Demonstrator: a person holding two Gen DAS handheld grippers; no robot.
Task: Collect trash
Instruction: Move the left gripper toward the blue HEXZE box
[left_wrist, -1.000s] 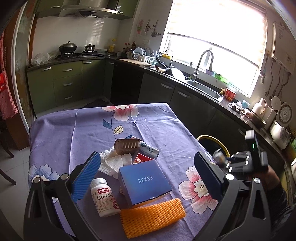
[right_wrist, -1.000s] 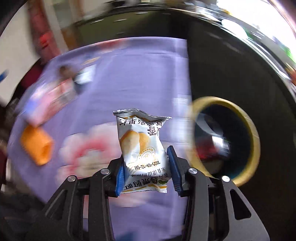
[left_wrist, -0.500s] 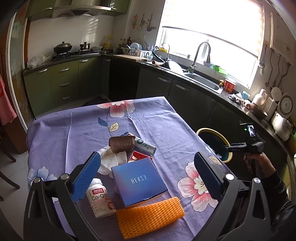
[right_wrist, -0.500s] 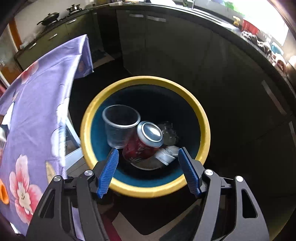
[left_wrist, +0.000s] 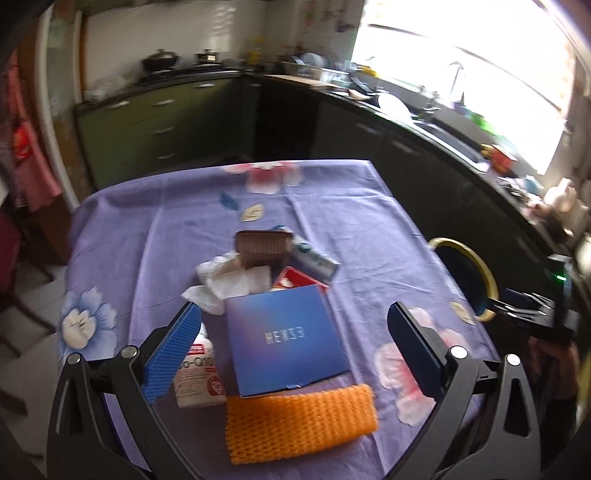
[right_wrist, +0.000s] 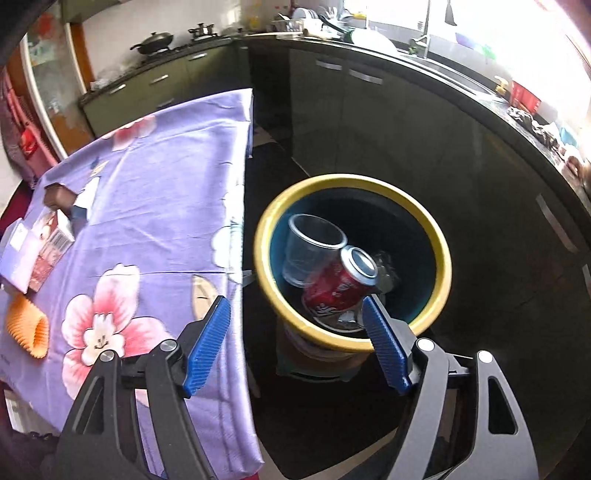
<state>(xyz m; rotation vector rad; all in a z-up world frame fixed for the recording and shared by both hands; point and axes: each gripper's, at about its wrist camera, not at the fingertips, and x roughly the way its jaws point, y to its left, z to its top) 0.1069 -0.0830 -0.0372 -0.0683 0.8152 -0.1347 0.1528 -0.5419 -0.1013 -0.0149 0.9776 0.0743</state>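
Two views, taken in turn. Left wrist view: left claw (left_wrist: 295, 345) stands wide open, holding nothing, above the trash on the purple table (left_wrist: 369, 229): blue box (left_wrist: 284, 334), orange foam net (left_wrist: 299, 421), supplement bottle (left_wrist: 197, 376), crumpled tissue (left_wrist: 229, 280), brown tray (left_wrist: 264, 249). Best pick is probably the foam net, nearest and free along the table's near edge; straddle it lengthwise.

Right wrist view: right claw (right_wrist: 297, 345) empty, jaws opening, above the yellow-rimmed bin (right_wrist: 441, 254), which holds a red can (right_wrist: 336, 288) and clear cup (right_wrist: 306, 247). Bin stands just beside the table edge; open floor surrounds it.
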